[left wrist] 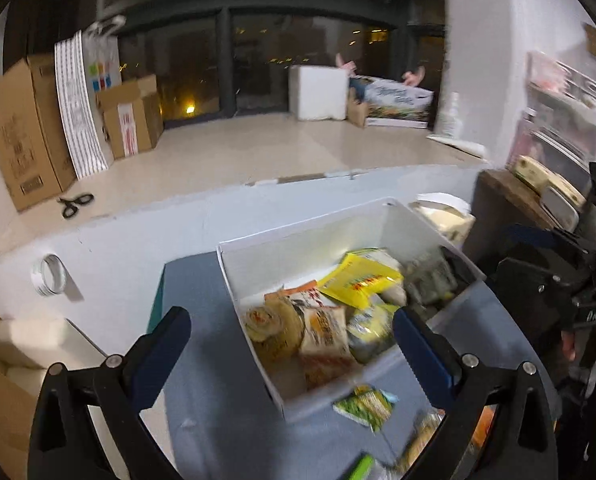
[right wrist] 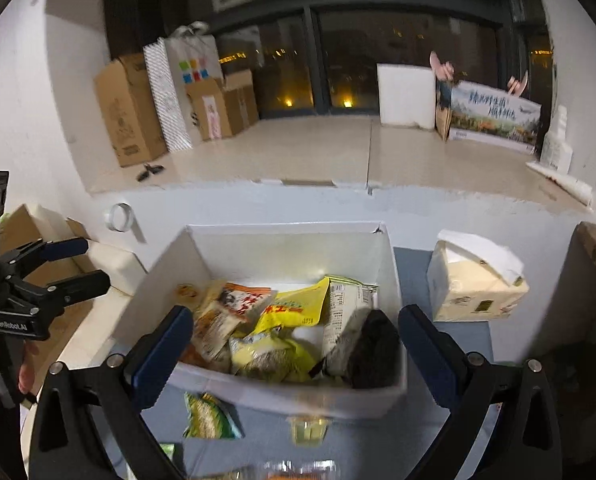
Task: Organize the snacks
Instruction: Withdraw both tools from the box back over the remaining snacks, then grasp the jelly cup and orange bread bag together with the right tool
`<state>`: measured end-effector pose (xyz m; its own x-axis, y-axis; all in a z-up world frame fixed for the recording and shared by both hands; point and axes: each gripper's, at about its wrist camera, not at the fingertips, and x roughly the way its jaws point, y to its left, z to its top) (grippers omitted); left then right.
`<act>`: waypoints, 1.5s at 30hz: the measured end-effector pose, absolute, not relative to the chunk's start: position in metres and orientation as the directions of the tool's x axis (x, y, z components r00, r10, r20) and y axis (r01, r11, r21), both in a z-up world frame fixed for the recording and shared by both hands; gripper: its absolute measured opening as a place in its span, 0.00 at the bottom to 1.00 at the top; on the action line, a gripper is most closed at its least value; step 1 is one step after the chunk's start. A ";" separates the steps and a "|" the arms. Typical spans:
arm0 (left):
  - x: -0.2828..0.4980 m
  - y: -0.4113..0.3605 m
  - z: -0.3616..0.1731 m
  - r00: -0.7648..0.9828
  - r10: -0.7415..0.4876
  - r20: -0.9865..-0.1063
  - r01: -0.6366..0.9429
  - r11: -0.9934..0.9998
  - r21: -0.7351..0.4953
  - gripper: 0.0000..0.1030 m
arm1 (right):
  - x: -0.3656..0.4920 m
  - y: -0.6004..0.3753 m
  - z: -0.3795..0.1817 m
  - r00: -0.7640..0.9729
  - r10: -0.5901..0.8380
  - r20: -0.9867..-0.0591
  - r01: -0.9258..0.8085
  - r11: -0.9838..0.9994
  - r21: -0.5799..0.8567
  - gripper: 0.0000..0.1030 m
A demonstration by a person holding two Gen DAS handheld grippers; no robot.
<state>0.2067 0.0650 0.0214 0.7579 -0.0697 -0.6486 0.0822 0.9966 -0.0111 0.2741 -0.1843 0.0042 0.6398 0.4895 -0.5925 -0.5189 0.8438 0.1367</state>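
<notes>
- Left gripper (left wrist: 292, 334) is hovering with jaws spread wide, gripping nothing.
- Right gripper (right wrist: 296, 332) is likewise gaping, empty.
- White box (right wrist: 391, 264) is holding snack packets (right wrist: 294, 308).
- Green packet (right wrist: 210, 416) is lying just outside.

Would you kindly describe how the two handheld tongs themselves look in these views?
Both tongs, left and right, have black angular plastic arms with silver bolts and dark blue pads on the fingers. White lettering marks the left one's black body seen in the right view.
</notes>
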 end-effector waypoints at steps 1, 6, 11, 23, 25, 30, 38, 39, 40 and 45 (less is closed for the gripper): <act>0.196 0.064 0.025 0.762 -0.074 -0.643 0.089 0.996 -0.010 1.00 | 0.262 -0.193 0.006 0.643 0.500 -0.580 -0.524 0.840 0.142 1.00; 0.123 0.053 0.040 0.808 -0.128 -0.576 0.131 0.991 -0.037 1.00 | 0.203 -0.226 0.002 0.651 0.548 -0.525 -0.543 0.820 0.183 1.00; 0.072 0.044 0.031 0.841 -0.134 -0.524 0.100 0.991 -0.092 1.00 | 0.165 -0.248 -0.024 0.658 0.523 -0.541 -0.507 0.840 0.196 1.00; 0.045 0.036 -0.018 0.831 -0.104 -0.546 0.001 0.983 -0.186 1.00 | 0.166 -0.238 -0.083 0.639 0.445 -0.628 -0.473 0.871 0.137 1.00; 0.044 0.036 -0.022 0.830 -0.098 -0.550 -0.012 0.981 -0.192 1.00 | 0.177 -0.230 -0.091 0.617 0.431 -0.658 -0.475 0.871 0.124 1.00; 0.041 0.034 -0.026 0.827 -0.132 -0.546 0.014 0.977 -0.215 1.00 | 0.204 -0.213 -0.105 0.598 0.431 -0.676 -0.473 0.870 0.136 1.00; 0.036 0.032 -0.029 0.827 -0.137 -0.545 0.021 0.977 -0.213 1.00 | 0.252 -0.178 -0.131 0.550 0.394 -0.736 -0.463 0.877 0.123 1.00; 0.036 0.032 -0.029 0.827 -0.136 -0.546 0.018 0.976 -0.216 1.00 | 0.258 -0.175 -0.136 0.540 0.383 -0.750 -0.452 0.883 0.126 1.00; 0.036 0.033 -0.030 0.827 -0.133 -0.546 0.016 0.977 -0.214 1.00 | 0.265 -0.173 -0.141 0.528 0.383 -0.758 -0.440 0.887 0.142 1.00; 0.037 0.036 -0.035 0.820 -0.120 -0.560 0.000 0.978 -0.210 1.00 | 0.280 -0.165 -0.159 0.497 0.348 -0.795 -0.399 0.905 0.147 1.00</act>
<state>0.0368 0.0360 -0.0349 0.8199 -0.1200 -0.5599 -0.0001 0.9778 -0.2096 0.2796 -0.1650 -0.1589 0.4974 0.3484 -0.7945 -0.3995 0.9049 0.1467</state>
